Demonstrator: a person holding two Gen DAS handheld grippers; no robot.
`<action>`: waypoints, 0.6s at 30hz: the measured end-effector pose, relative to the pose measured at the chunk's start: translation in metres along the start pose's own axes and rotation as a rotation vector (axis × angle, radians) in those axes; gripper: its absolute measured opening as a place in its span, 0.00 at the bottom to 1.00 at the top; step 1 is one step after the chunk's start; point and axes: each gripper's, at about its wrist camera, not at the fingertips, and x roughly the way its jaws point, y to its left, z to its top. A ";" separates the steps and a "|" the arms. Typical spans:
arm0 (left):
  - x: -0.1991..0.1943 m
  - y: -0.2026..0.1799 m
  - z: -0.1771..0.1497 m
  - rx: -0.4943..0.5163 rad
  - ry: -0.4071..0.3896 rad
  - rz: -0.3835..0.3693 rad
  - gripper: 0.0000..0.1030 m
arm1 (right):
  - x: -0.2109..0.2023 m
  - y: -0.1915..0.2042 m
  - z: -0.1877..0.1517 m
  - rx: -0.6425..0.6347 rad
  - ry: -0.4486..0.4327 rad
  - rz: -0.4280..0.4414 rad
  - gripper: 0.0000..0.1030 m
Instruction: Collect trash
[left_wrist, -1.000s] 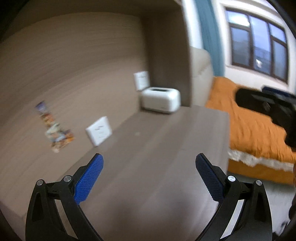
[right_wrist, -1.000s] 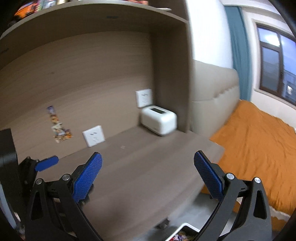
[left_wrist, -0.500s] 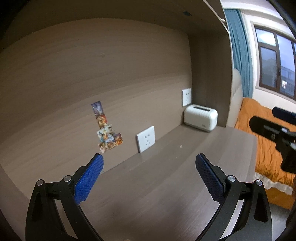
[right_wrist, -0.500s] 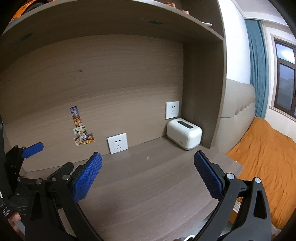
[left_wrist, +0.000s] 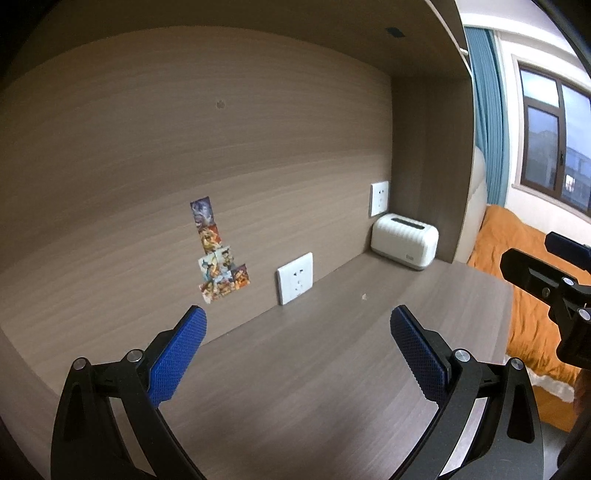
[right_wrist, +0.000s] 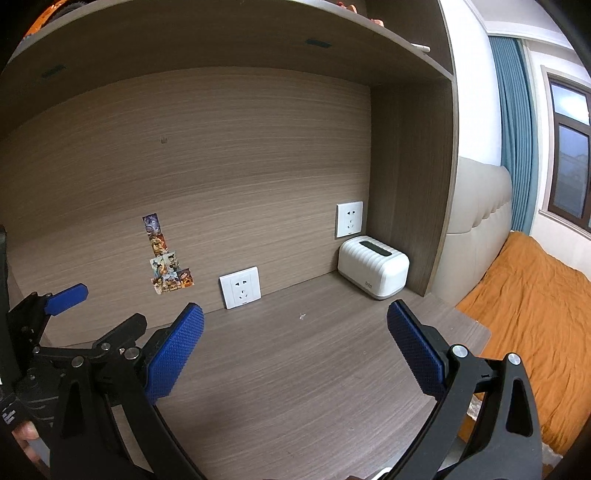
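A tiny pale scrap (left_wrist: 364, 296) lies on the wooden desk (left_wrist: 295, 369), between the wall socket and the white box; it also shows in the right wrist view (right_wrist: 302, 316). My left gripper (left_wrist: 297, 343) is open and empty, held above the desk well short of the scrap. My right gripper (right_wrist: 294, 341) is open and empty, also above the desk. Part of the right gripper body (left_wrist: 546, 280) shows at the right edge of the left wrist view. The left gripper (right_wrist: 55, 332) shows at the left of the right wrist view.
A white ribbed box (right_wrist: 373, 266) stands in the desk's back right corner. Two wall sockets (right_wrist: 240, 287) and a strip of stickers (right_wrist: 166, 258) sit on the back panel. A shelf runs overhead. A bed with an orange cover (right_wrist: 524, 295) lies to the right.
Both views have swung left and up from the bed side toward the desk's back panel. Both grippers stayed open. The scrap came into clear view.
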 end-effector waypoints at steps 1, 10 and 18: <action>0.000 0.000 0.000 0.005 -0.003 0.006 0.95 | 0.000 0.001 0.000 0.001 -0.001 -0.001 0.96; 0.008 0.006 0.002 -0.031 0.004 -0.014 0.95 | 0.004 0.002 0.001 0.007 0.010 -0.017 0.96; 0.009 0.010 0.008 -0.053 -0.026 -0.027 0.95 | 0.008 0.003 0.000 0.008 0.013 -0.033 0.96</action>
